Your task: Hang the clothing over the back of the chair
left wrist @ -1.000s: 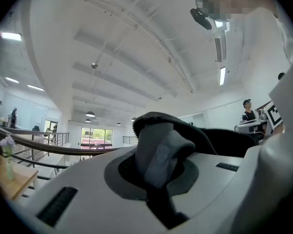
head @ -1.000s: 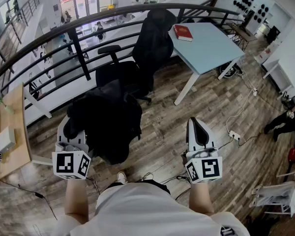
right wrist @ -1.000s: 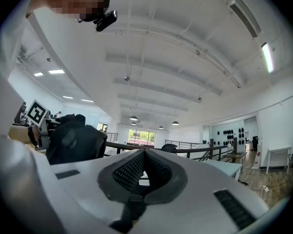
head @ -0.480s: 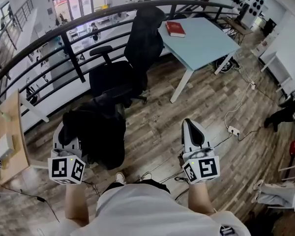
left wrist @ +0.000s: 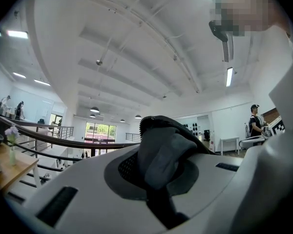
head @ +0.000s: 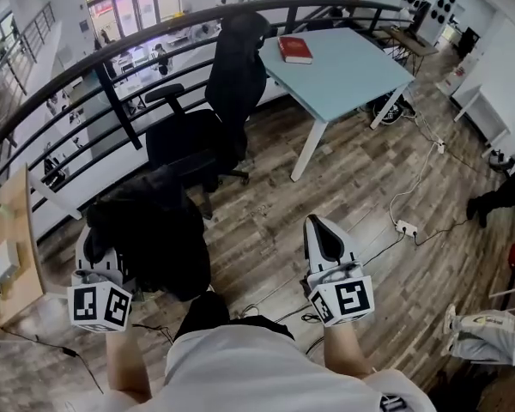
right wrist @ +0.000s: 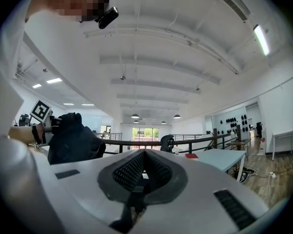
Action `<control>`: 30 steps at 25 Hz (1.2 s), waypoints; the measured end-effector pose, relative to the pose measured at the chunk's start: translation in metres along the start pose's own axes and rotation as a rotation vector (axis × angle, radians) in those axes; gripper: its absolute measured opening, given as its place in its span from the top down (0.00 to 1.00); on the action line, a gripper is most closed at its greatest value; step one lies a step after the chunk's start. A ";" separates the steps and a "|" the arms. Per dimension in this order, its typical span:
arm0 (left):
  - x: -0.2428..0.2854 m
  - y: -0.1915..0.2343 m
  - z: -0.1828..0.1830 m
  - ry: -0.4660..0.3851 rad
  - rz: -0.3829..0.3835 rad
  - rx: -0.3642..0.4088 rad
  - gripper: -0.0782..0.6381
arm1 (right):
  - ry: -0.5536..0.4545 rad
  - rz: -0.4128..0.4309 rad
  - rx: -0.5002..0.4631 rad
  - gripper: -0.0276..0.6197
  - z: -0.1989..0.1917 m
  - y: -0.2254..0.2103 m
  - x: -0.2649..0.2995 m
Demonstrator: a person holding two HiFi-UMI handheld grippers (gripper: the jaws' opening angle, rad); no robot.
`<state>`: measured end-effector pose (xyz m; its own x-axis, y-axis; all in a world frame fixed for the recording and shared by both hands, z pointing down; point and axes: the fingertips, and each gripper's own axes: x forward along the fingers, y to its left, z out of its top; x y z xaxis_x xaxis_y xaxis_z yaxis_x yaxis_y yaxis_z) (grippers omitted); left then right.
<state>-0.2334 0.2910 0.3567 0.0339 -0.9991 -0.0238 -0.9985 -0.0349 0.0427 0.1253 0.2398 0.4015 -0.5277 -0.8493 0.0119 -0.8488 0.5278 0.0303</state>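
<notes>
A black garment [head: 150, 239] hangs bunched from my left gripper [head: 100, 240], whose jaws are shut on a grey-black fold of it [left wrist: 163, 152]. The garment hides the left fingertips in the head view. The black office chair [head: 197, 131] stands farther off by the railing, its tall back [head: 238, 63] turned toward the table. It is well apart from both grippers. My right gripper [head: 316, 227] is at the lower right over the floor, its jaws closed together [right wrist: 140, 177] with nothing between them. In the right gripper view the garment [right wrist: 73, 140] shows at the left.
A light blue table [head: 352, 75] with a red book [head: 294, 49] stands right of the chair. A dark railing [head: 112, 54] runs behind them. A wooden desk [head: 13, 256] is at the left edge. Cables and a power strip [head: 405, 227] lie on the wood floor.
Both grippers have shifted lower and to the left in the head view, the garment going along with the left one. Chair and table sit further left in the picture.
</notes>
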 end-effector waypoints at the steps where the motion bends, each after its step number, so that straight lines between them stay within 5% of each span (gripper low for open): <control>1: 0.005 -0.004 -0.001 0.005 -0.006 -0.002 0.82 | 0.003 0.000 0.004 0.93 -0.001 -0.004 0.001; 11: 0.094 -0.022 -0.030 0.032 -0.075 -0.067 0.82 | 0.102 0.031 -0.004 0.93 -0.030 -0.034 0.056; 30: 0.336 0.029 -0.010 -0.017 -0.317 -0.075 0.82 | 0.121 -0.019 -0.036 0.93 0.003 -0.062 0.303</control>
<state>-0.2500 -0.0461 0.3596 0.3410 -0.9378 -0.0645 -0.9324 -0.3462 0.1041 0.0181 -0.0506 0.4006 -0.5023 -0.8546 0.1319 -0.8556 0.5133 0.0672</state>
